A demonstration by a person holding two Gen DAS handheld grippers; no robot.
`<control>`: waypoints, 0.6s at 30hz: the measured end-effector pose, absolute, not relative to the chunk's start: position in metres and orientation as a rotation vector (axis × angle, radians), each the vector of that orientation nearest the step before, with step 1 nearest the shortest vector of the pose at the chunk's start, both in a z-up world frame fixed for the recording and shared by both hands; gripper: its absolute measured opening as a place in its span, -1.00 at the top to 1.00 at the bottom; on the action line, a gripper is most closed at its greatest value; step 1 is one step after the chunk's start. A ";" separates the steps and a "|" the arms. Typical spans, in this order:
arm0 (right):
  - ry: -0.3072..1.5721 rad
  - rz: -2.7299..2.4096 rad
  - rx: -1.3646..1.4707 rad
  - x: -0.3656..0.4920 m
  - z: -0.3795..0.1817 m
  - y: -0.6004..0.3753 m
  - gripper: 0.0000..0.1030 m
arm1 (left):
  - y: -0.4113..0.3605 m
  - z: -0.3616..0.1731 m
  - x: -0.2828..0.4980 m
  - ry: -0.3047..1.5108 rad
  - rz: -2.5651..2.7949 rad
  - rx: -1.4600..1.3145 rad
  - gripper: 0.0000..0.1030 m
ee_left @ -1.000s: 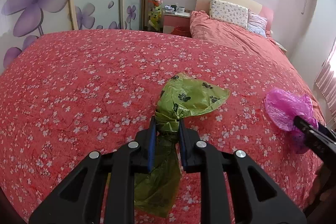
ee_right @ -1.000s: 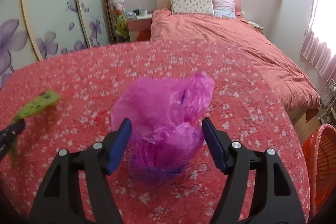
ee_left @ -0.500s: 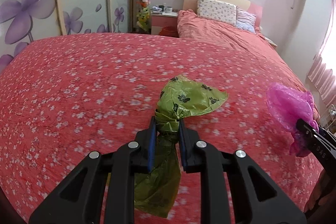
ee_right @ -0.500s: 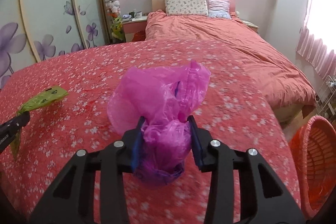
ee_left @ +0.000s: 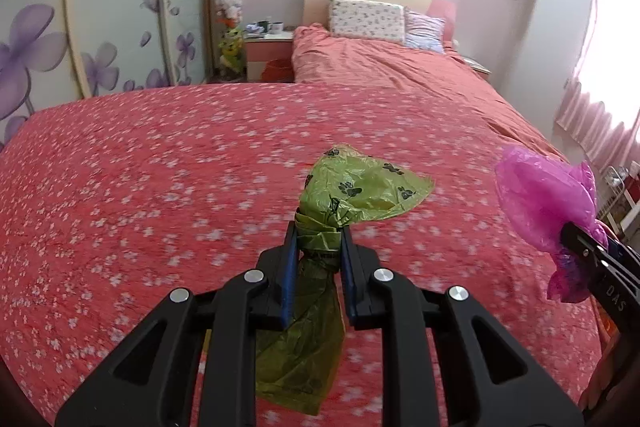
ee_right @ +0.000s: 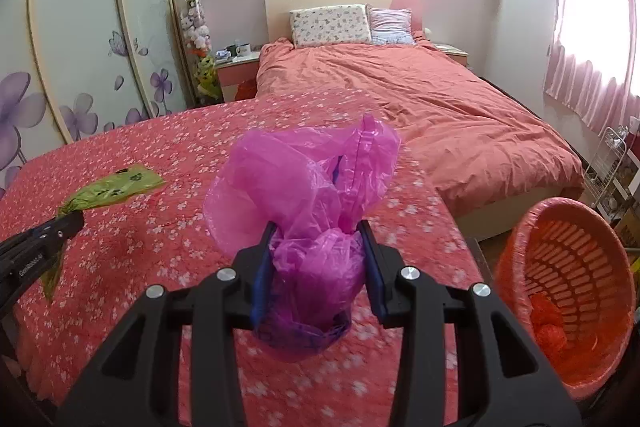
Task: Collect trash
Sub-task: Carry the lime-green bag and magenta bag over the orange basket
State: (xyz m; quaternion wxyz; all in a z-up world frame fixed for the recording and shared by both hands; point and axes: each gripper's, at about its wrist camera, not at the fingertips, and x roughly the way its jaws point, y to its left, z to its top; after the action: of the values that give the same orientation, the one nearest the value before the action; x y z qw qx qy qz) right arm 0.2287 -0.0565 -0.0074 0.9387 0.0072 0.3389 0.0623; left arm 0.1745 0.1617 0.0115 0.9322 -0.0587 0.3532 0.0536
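The green bag is pinched at its knotted neck by the left gripper at lower centre, and the pink bag is clamped in the right gripper, both seemingly held clear of the bedspread for dropping into the orange basket at lower right.

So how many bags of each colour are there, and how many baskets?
Green bag: 1
Pink bag: 1
Orange basket: 1
Total: 3
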 end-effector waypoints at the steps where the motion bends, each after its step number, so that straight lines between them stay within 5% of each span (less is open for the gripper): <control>1: 0.690 0.126 0.017 0.227 -0.006 -0.060 0.24 | 0.158 0.013 0.174 0.720 0.101 -0.117 0.62; 18: 0.613 0.049 0.070 0.175 0.005 -0.123 0.24 | 0.079 0.015 0.171 0.716 -0.052 -0.058 0.62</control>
State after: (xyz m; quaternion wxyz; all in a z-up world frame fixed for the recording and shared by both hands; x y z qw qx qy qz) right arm 0.1754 -0.1232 0.0055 0.9525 0.0345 0.3016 0.0243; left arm 0.1706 0.0792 0.0153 0.9359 -0.0284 0.3501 -0.0256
